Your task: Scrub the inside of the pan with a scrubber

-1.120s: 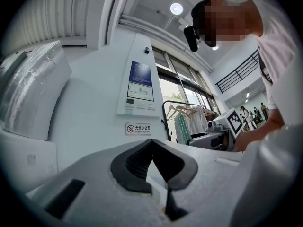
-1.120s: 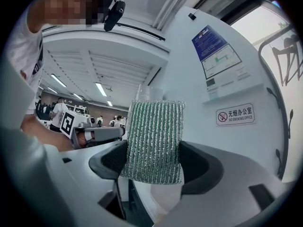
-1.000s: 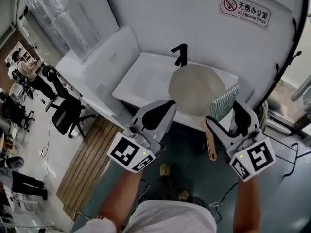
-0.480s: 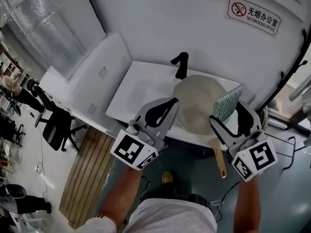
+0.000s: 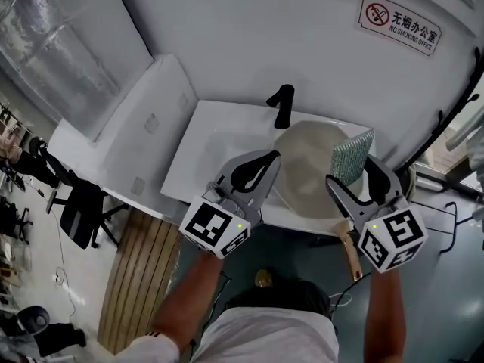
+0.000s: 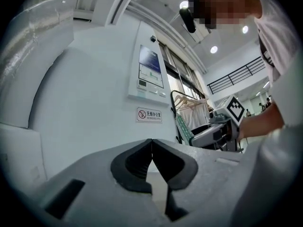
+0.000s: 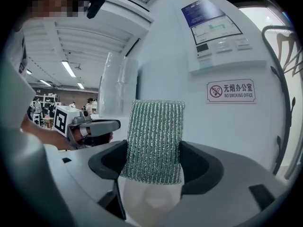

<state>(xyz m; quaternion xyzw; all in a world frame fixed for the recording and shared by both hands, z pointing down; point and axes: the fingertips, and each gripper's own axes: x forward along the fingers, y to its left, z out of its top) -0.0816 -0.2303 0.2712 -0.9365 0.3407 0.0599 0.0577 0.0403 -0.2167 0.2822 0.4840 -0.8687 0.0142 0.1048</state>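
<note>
A beige pan [image 5: 306, 169] lies in the white sink [image 5: 219, 146], its wooden handle [image 5: 350, 246] sticking out over the front edge. My right gripper [image 5: 352, 178] hovers over the pan's right side, shut on a green ribbed scrubber [image 5: 352, 156] that stands upright between its jaws. In the right gripper view the scrubber [image 7: 154, 141] fills the gap between the pads. My left gripper [image 5: 266, 159] is shut with nothing in it, over the pan's left rim. The left gripper view shows its jaws [image 6: 151, 143] meeting at the tips.
A black faucet [image 5: 281, 104] rises behind the pan. A white counter [image 5: 121, 153] runs left of the sink, and a no-smoking sign [image 5: 401, 24] hangs on the wall. An office chair [image 5: 82, 206] and wooden flooring [image 5: 136, 271] lie lower left.
Both grippers have moved forward over the sink and now hang above the pan. The scrubber stays gripped in the right one. The left jaws stay shut.
</note>
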